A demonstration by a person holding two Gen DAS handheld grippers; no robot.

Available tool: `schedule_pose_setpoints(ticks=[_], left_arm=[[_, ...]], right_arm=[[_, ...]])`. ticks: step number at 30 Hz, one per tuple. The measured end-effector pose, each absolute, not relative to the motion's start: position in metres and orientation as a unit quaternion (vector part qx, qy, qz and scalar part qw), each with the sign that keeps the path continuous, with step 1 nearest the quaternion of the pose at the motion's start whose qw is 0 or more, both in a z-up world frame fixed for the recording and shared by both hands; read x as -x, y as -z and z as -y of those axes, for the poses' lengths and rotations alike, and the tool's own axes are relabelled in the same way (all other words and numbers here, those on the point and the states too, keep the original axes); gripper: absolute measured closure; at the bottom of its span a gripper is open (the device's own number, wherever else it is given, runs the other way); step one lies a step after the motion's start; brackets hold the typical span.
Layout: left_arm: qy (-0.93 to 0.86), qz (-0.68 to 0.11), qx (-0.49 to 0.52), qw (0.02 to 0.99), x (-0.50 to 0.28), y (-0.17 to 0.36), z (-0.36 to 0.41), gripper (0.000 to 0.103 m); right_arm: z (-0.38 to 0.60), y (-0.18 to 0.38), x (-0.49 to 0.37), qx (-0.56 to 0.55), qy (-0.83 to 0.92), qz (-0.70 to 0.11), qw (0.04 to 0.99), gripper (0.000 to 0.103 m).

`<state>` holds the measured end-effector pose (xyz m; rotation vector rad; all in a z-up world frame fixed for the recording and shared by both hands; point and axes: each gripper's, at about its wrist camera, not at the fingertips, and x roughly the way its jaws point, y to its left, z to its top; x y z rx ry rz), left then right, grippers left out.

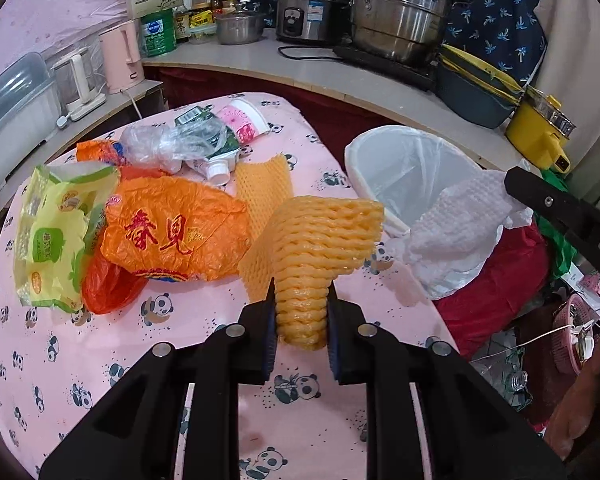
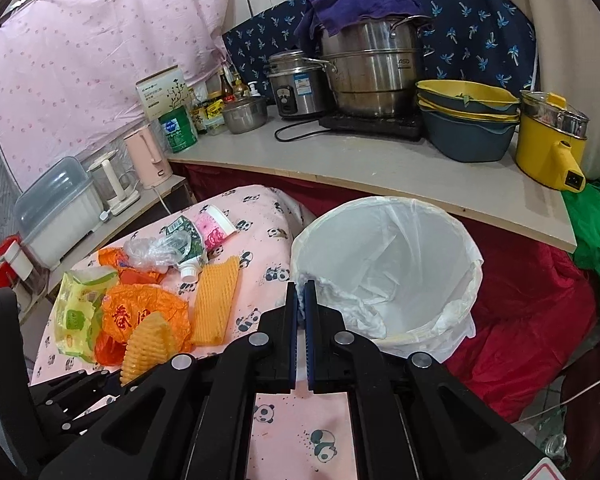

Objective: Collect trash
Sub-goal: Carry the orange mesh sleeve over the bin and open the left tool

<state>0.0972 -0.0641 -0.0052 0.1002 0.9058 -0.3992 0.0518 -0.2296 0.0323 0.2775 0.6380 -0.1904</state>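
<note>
The left claw [image 1: 302, 312] was clamped on a yellow foam net [image 1: 324, 240], holding it raised above the panda-print counter [image 1: 100, 360]. The right claw [image 2: 301, 300] was pinched shut on a white foam wrap [image 2: 348, 300], which hung over the near rim of the white-lined trash bin [image 2: 460, 240] just beside the counter's edge. Behind the left claw lay a second, flat yellow foam net [image 1: 262, 188], touching an orange plastic bag [image 1: 172, 232]. Left of that sat a green-yellow wrapper [image 1: 48, 232]. Farther back, a clear plastic bag [image 1: 156, 146], a squeezed tube [image 1: 216, 160] and a pink paper cup [image 1: 244, 120] lay together near the counter's far edge
</note>
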Motion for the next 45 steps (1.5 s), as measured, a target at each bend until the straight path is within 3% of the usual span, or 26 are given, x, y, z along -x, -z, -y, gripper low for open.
schedule_pose_setpoints(ticks=[11,30,32,36,38,41,45], left_arm=[[0.262,-0.417,-0.075,0.867,-0.115,-0.010,0.125,0.084],[0.378,-0.425,-0.092,0.818,-0.181,0.009,0.221,0.082],[0.385,-0.424,-0.087,0.815,-0.186,0.010,0.224,0.079],[0.380,-0.422,-0.085,0.819,-0.192,0.013,0.227,0.061],[0.374,-0.419,-0.085,0.823,-0.194,0.014,0.227,0.053],[0.364,-0.411,-0.088,0.831,-0.195,0.013,0.224,0.044],[0.353,-0.406,-0.086,0.839,-0.196,0.009,0.218,0.038]], right_arm=[[0.278,-0.038,-0.047,-0.171,0.150,-0.284,0.931,0.100],[0.345,-0.023,-0.090,-0.212,0.223,-0.270,0.912,0.100],[0.348,-0.021,-0.096,-0.211,0.227,-0.272,0.911,0.100],[0.352,-0.017,-0.105,-0.208,0.227,-0.279,0.910,0.096],[0.352,-0.017,-0.106,-0.204,0.231,-0.278,0.910,0.090],[0.351,-0.021,-0.105,-0.199,0.235,-0.270,0.912,0.070],[0.348,-0.027,-0.104,-0.196,0.235,-0.264,0.915,0.067]])
